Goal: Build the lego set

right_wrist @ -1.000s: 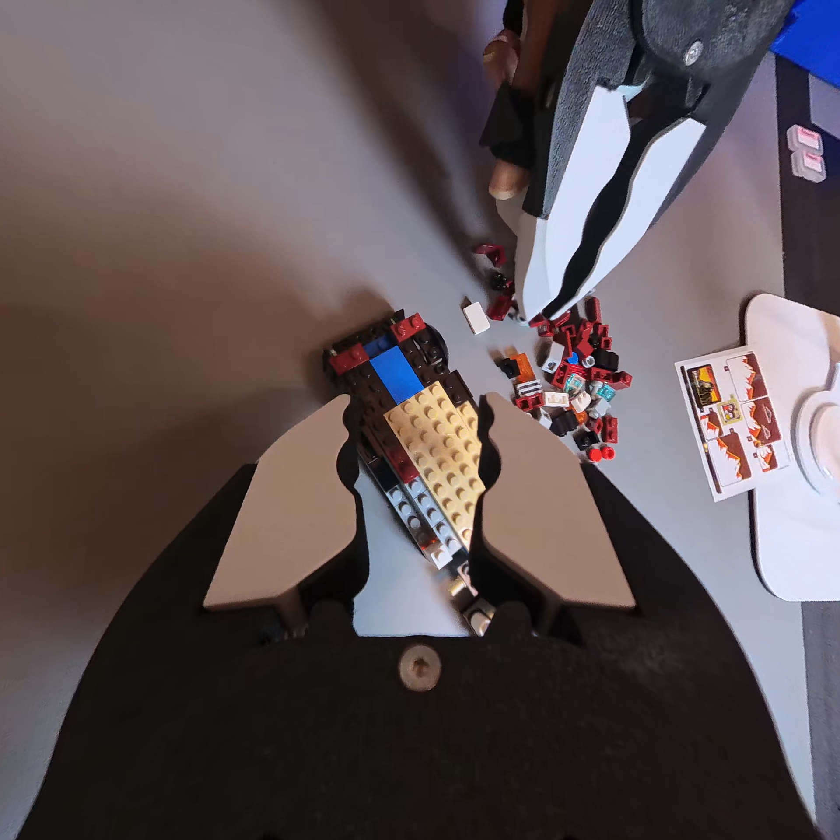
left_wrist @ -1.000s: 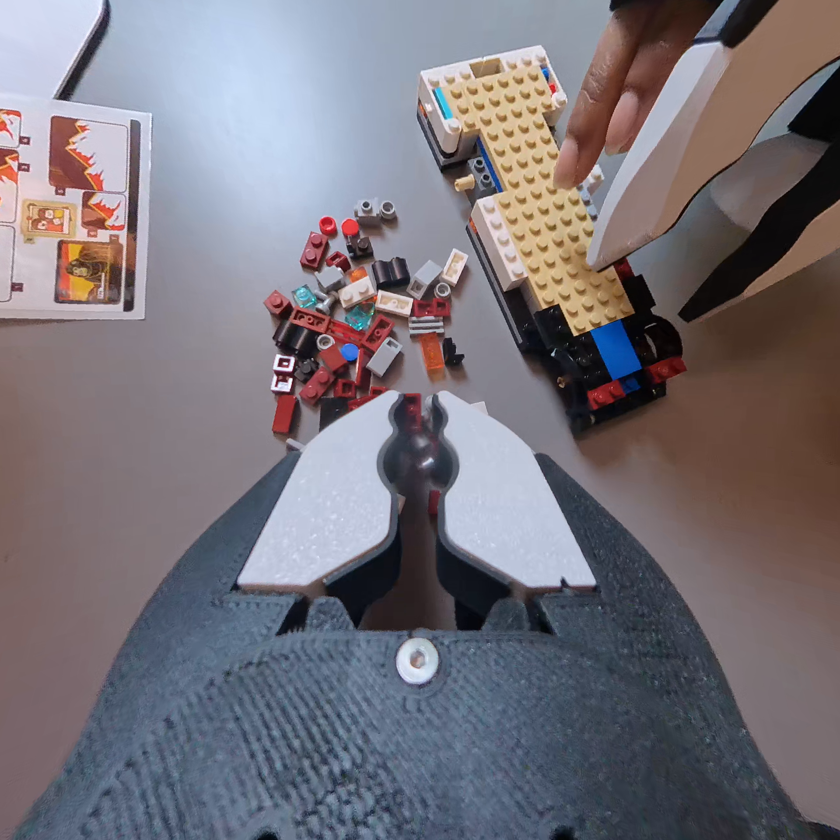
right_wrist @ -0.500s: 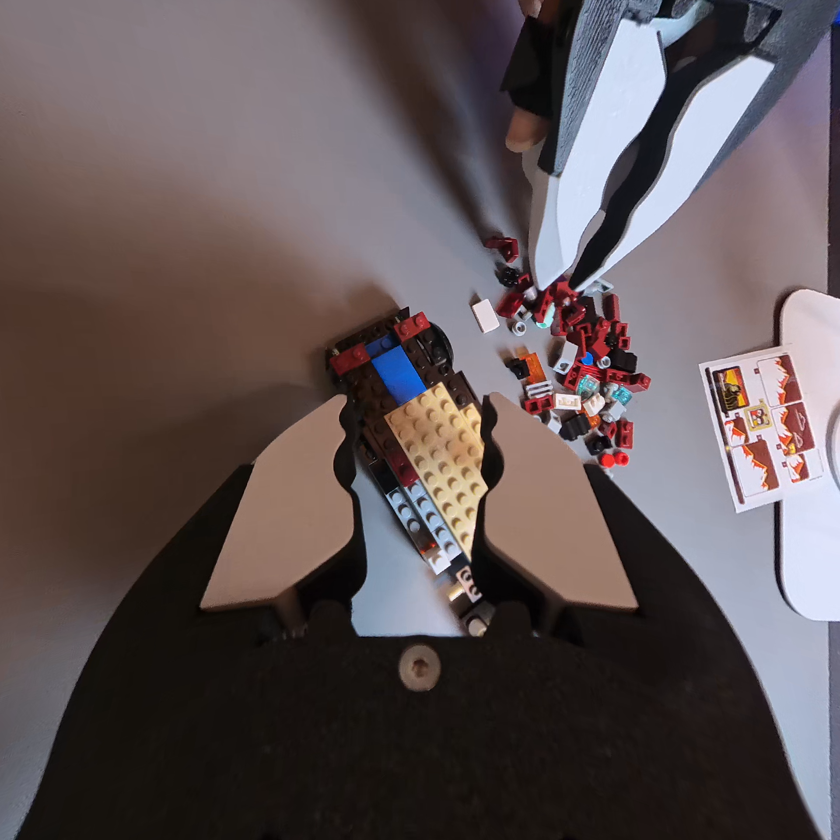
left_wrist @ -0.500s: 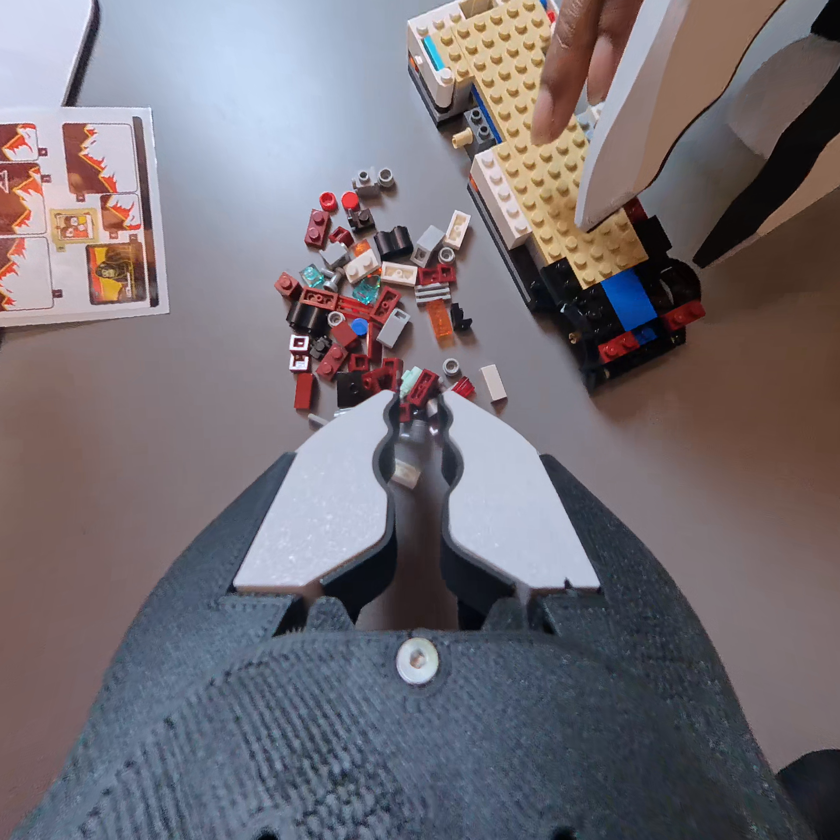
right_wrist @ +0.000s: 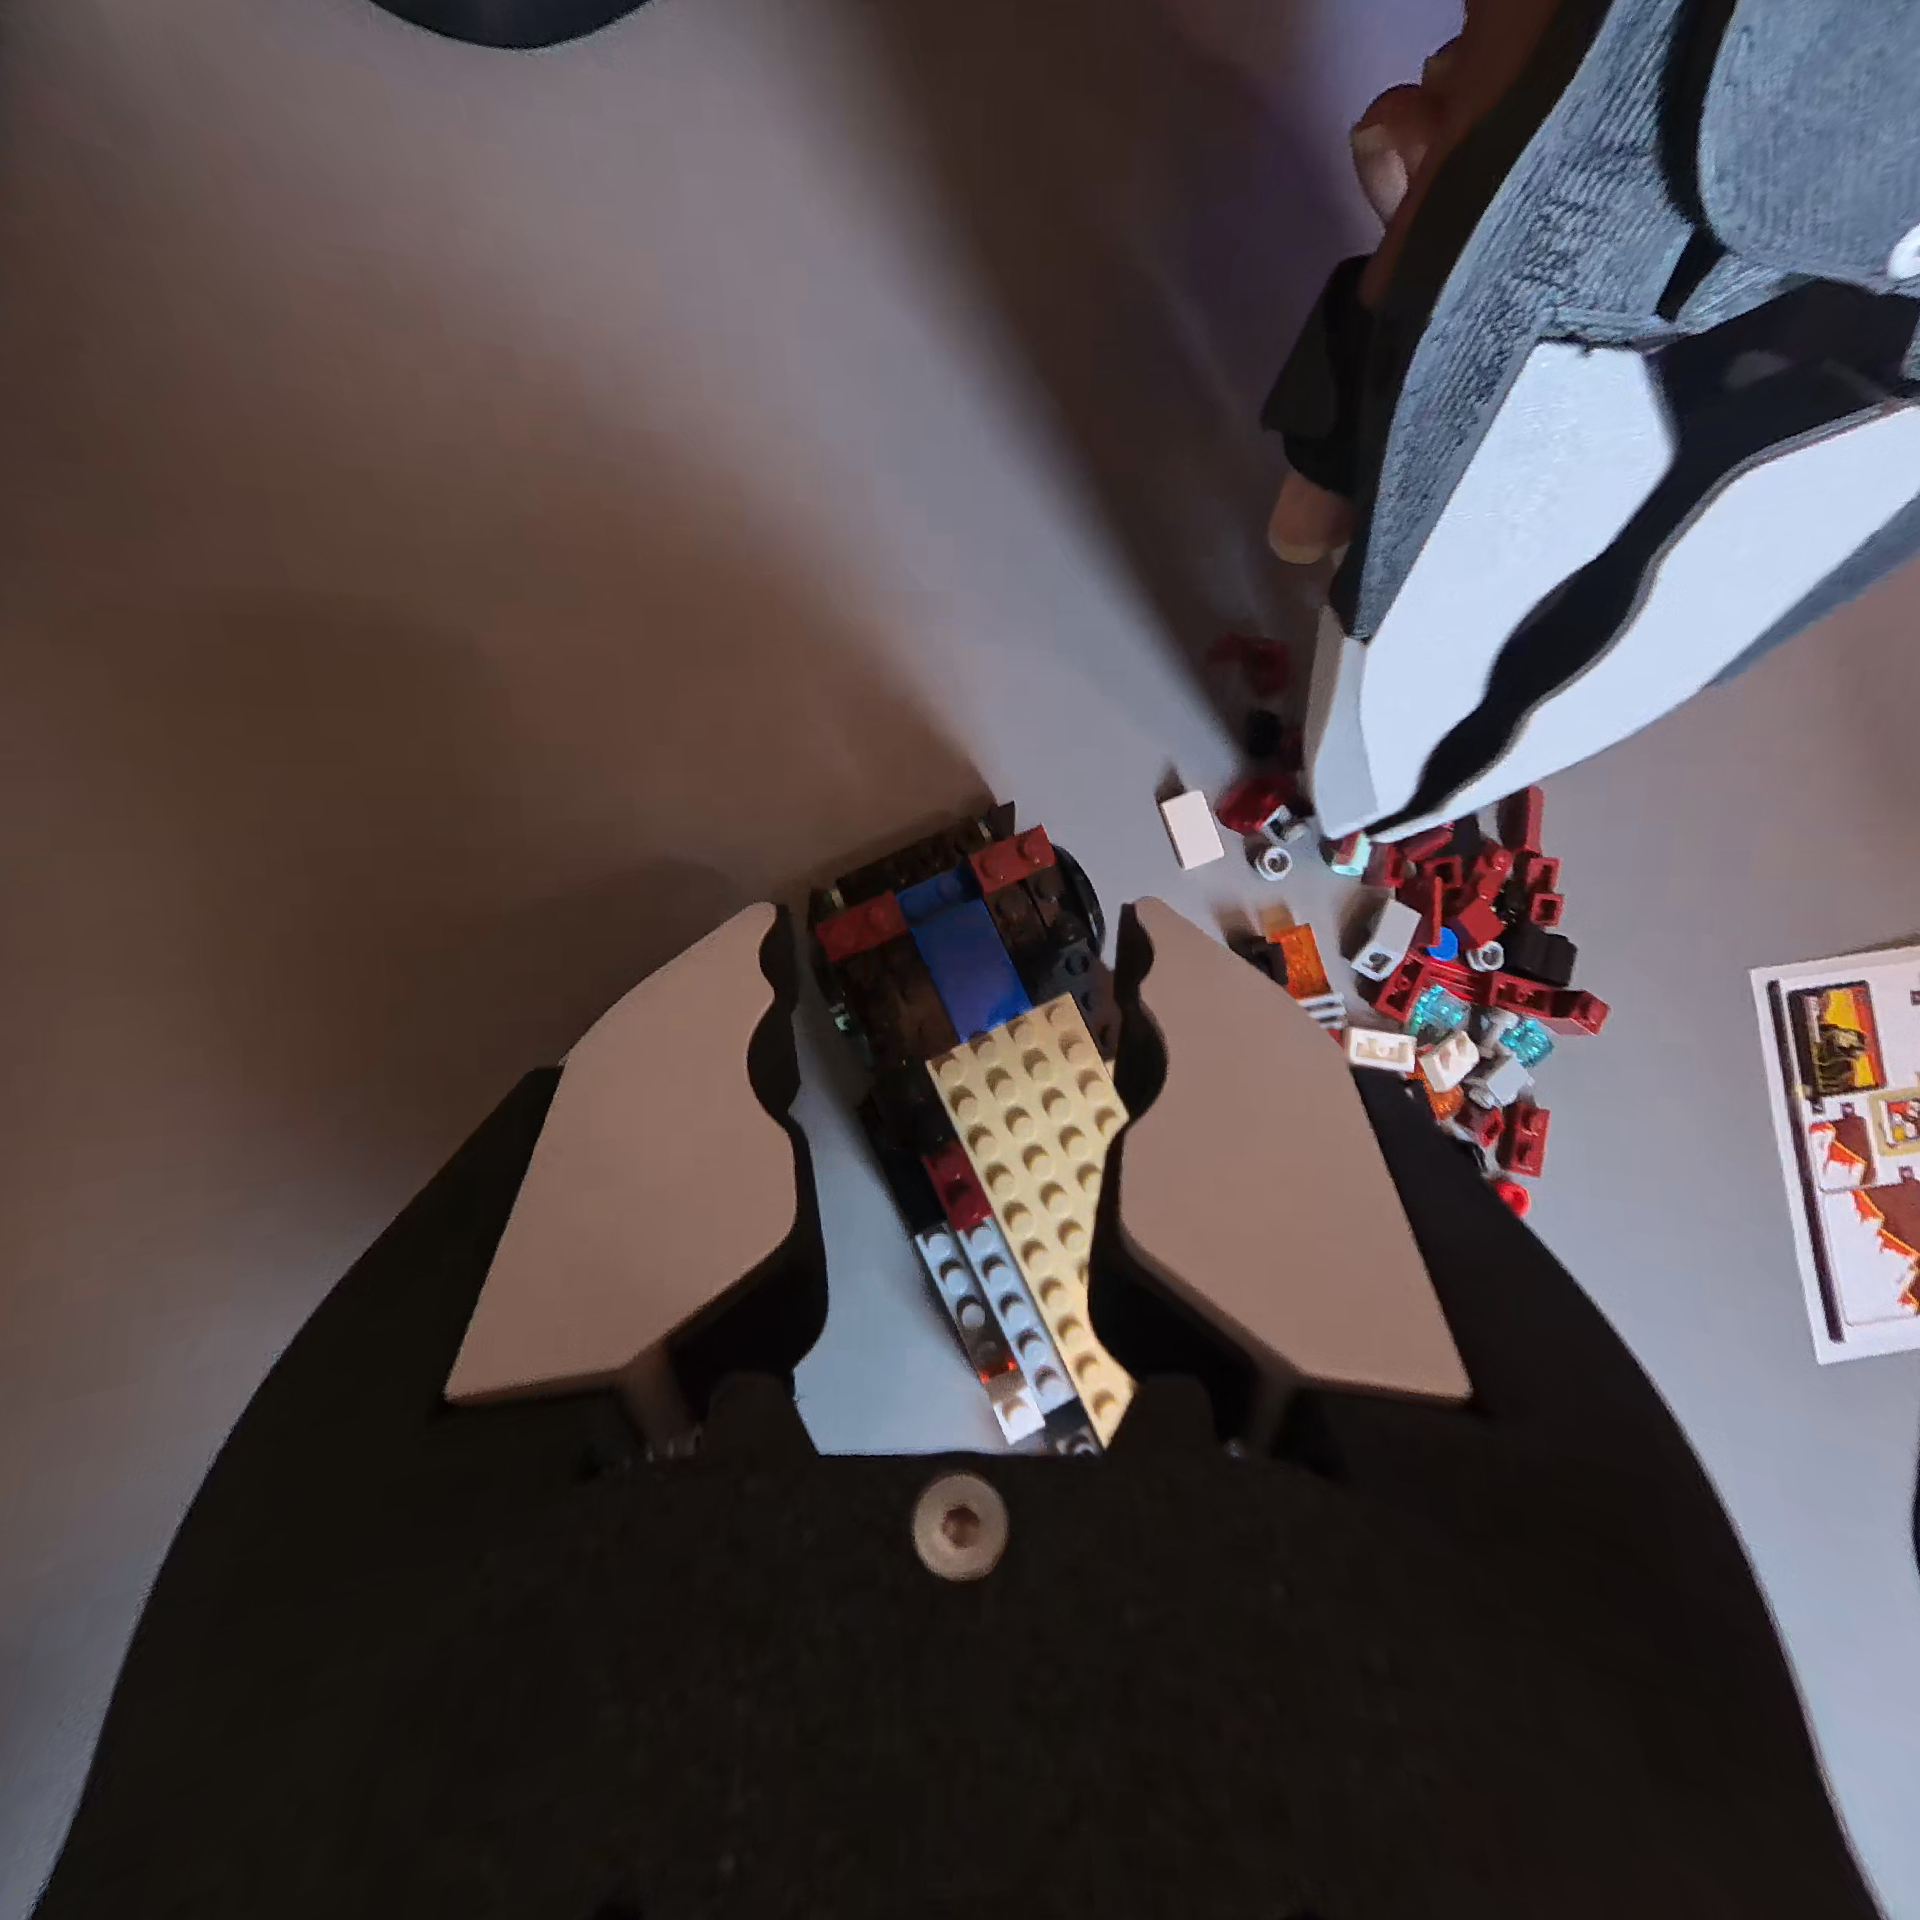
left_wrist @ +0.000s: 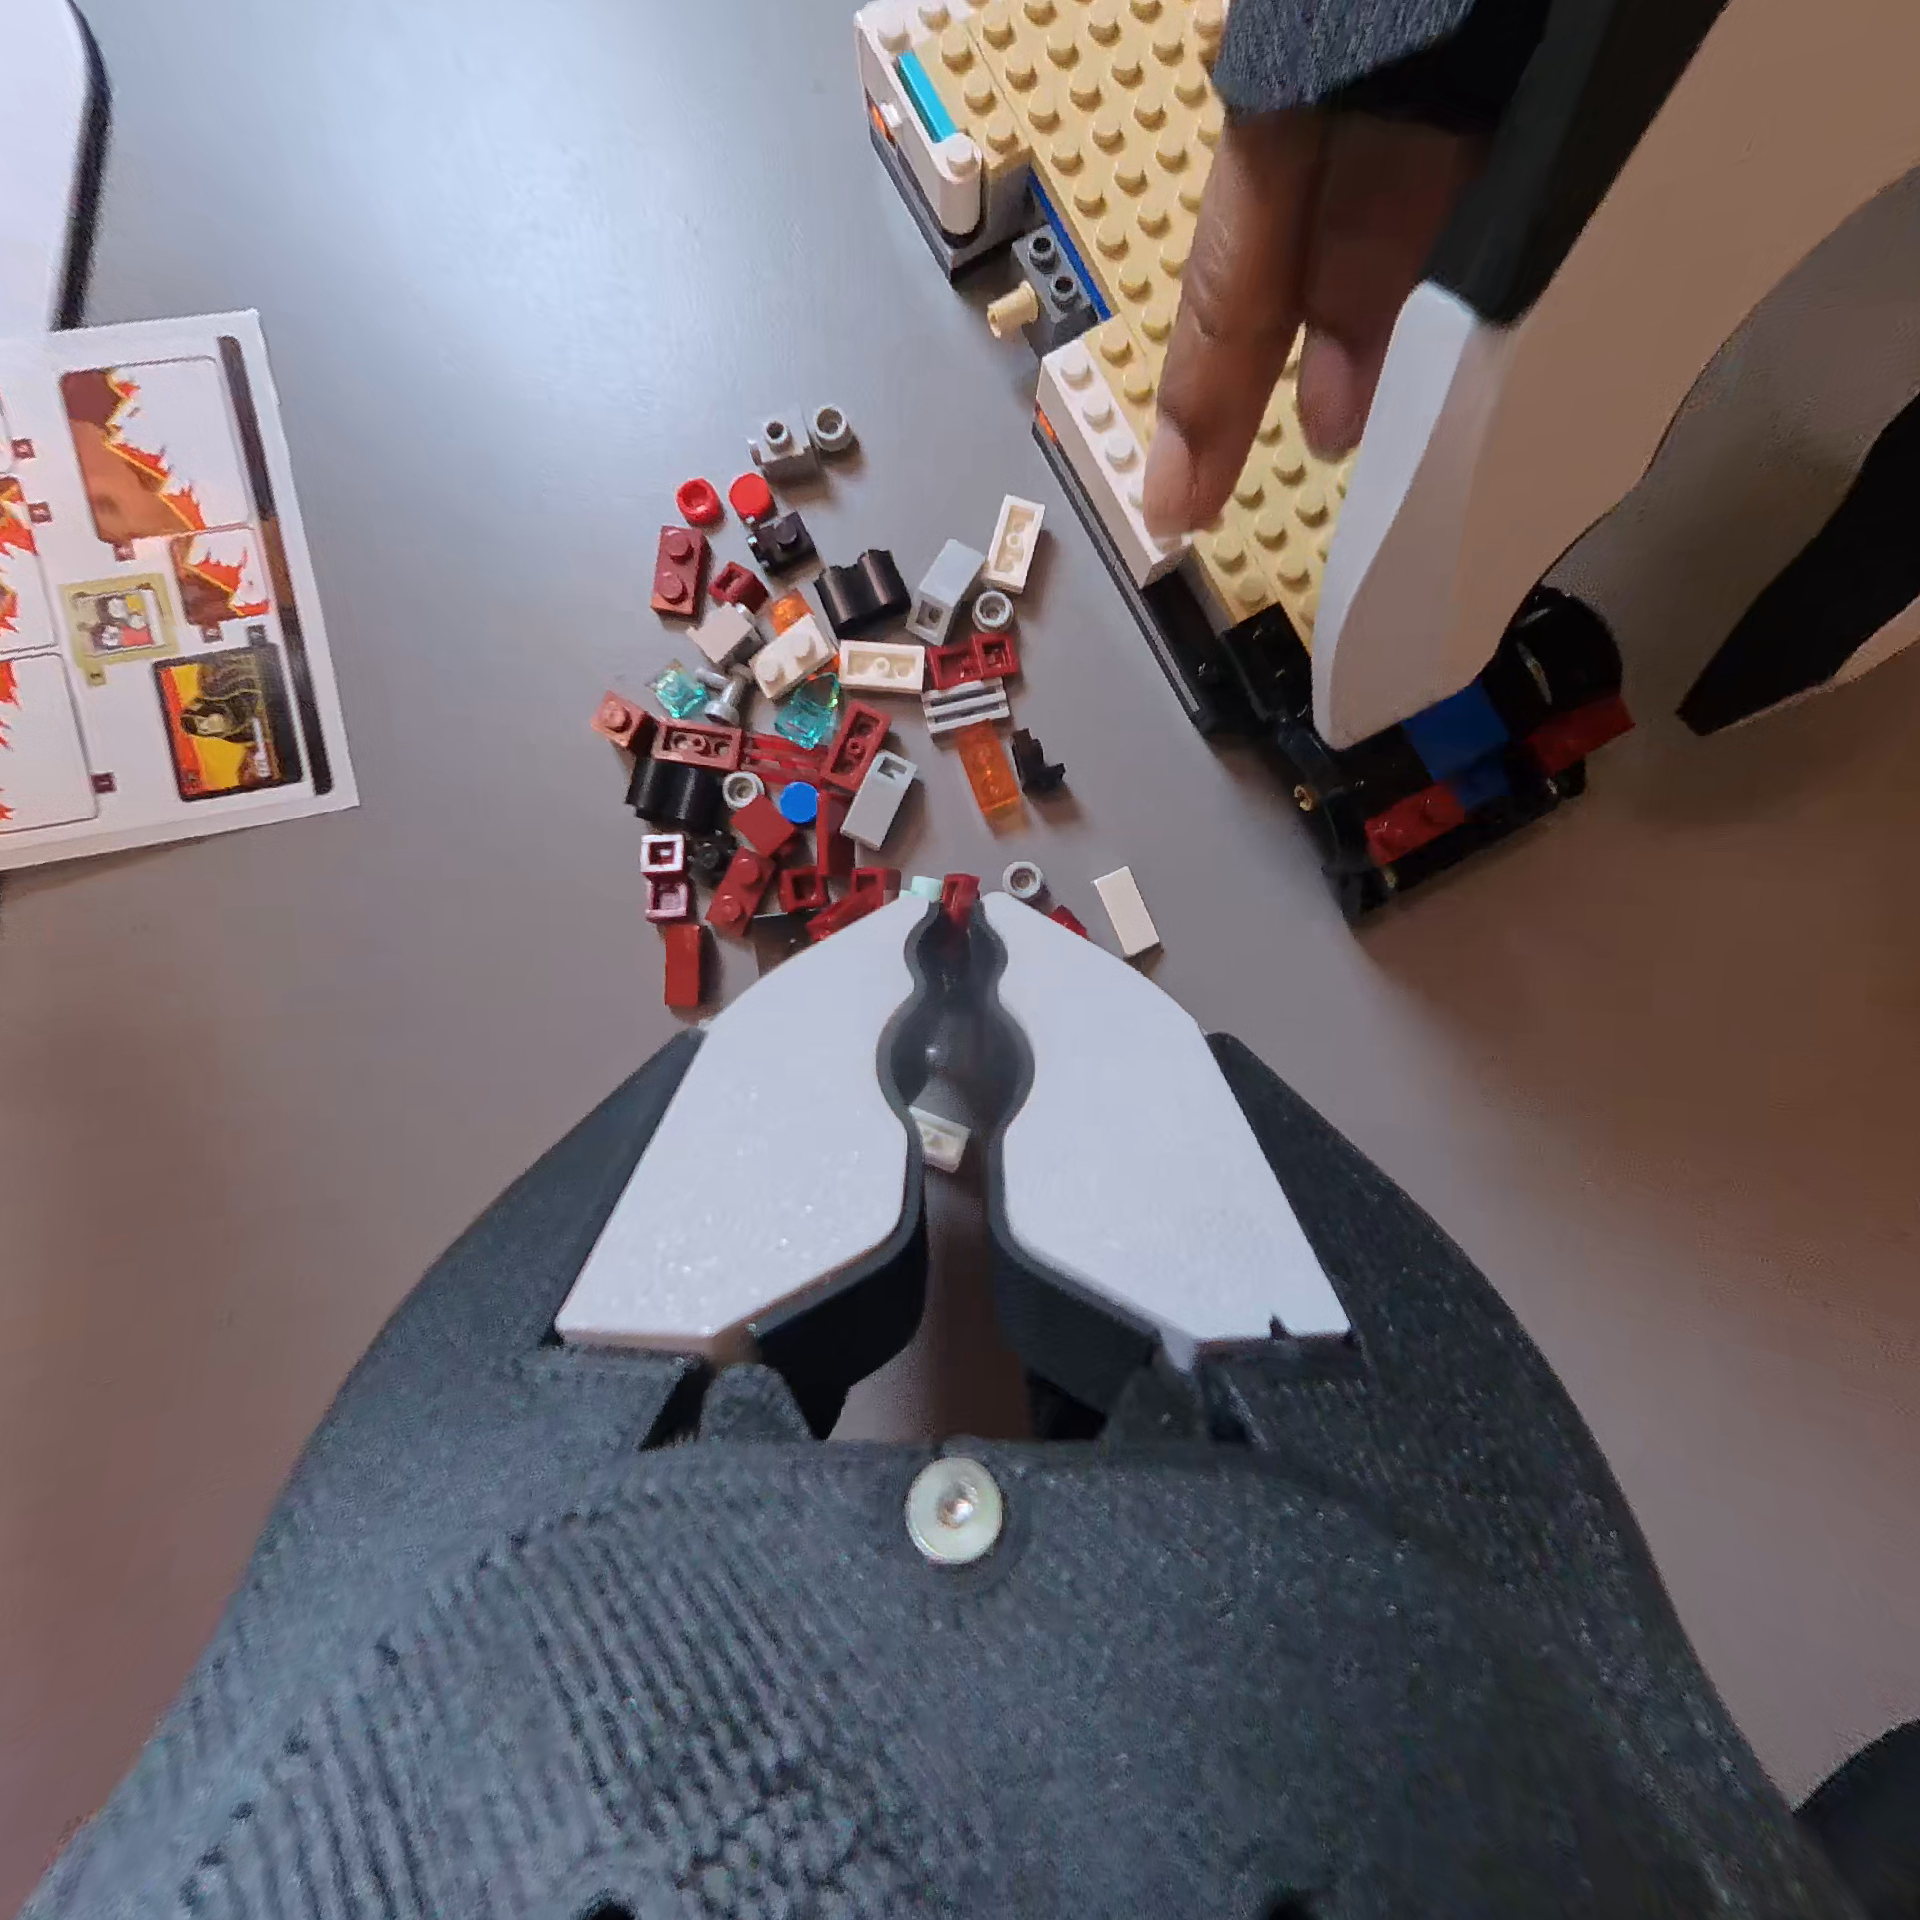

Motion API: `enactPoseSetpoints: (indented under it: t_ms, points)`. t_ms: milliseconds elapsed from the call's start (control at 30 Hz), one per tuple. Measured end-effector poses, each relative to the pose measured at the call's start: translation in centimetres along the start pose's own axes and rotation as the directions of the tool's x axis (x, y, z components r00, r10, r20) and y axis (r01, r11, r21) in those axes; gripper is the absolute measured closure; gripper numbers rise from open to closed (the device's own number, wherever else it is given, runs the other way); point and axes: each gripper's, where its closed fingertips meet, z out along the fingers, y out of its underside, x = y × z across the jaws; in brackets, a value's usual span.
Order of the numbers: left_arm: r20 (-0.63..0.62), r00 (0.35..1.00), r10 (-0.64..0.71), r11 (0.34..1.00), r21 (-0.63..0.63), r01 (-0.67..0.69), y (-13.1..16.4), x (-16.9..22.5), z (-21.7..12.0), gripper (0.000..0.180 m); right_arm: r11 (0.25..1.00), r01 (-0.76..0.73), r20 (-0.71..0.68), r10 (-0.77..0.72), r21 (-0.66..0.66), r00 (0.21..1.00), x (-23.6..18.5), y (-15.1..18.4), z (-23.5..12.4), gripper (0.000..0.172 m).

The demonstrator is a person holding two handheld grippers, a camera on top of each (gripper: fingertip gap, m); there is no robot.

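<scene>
Dark-red small brick piece (left_wrist: 957,902) now pinched at the left gripper (left_wrist: 957,914) tips, lifted from the pile (left_wrist: 821,717); right gripper (right_wrist: 951,935) gapes open astride the brick vehicle (right_wrist: 997,1081).

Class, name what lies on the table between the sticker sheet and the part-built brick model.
A pile of loose small bricks, shown in both wrist views.

Sticker sheet (left_wrist: 156,592) lies flat on grey surface (left_wrist: 499,208) at 9 o'clock, well apart from loose brick pile (left_wrist: 821,707). White rounded object (left_wrist: 42,156) at 11 o'clock corner, partly cut off by frame.
</scene>
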Motion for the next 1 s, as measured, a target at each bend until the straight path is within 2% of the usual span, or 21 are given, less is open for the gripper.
enactPoseSetpoints:
  t_ms: [200, 333, 467, 600, 733, 833, 1000]
  points:
    - [0.051, 0.998, -0.047, 0.986, 0.163, 0.038, -1.9, 0.3, -2.6, 0.176, 0.997, 0.040, 0.038, -0.038, -0.061, 0.999, -2.0, 0.7, 0.7, 0.122]
    - [0.043, 0.995, -0.087, 0.959, 0.273, 0.072, -2.5, 1.8, -3.9, 0.176, 0.993, 0.036, 0.034, -0.032, -0.110, 0.999, -3.7, 2.6, -0.8, 0.130]
    - [0.003, 0.995, -0.102, 0.945, 0.311, 0.096, -2.4, 4.1, -3.9, 0.176, 0.982, 0.010, 0.012, -0.008, -0.190, 1.000, -4.5, 4.6, -2.8, 0.138]
    - [-0.064, 0.991, -0.119, 0.910, 0.392, 0.134, -3.7, 7.0, -3.8, 0.176, 0.988, -0.057, -0.074, 0.046, -0.145, 0.996, -3.8, 3.6, -3.7, 0.135]
    - [-0.187, 0.967, -0.173, 0.833, 0.497, 0.245, -5.6, 10.2, -3.5, 0.176, 0.975, -0.153, -0.167, 0.126, -0.159, 0.978, -3.3, 4.7, -4.0, 0.124]
    - [-0.327, 0.915, -0.235, 0.744, 0.546, 0.386, -6.8, 12.2, -3.0, 0.176, 0.980, -0.198, -0.255, 0.193, 0.007, 0.947, -3.3, 3.0, -4.3, 0.131]
    - [-0.621, 0.711, -0.330, 0.515, 0.513, 0.687, -8.6, 13.4, -3.1, 0.176, 0.897, -0.261, -0.327, 0.382, 0.356, 0.865, -3.7, -1.2, -6.2, 0.151]
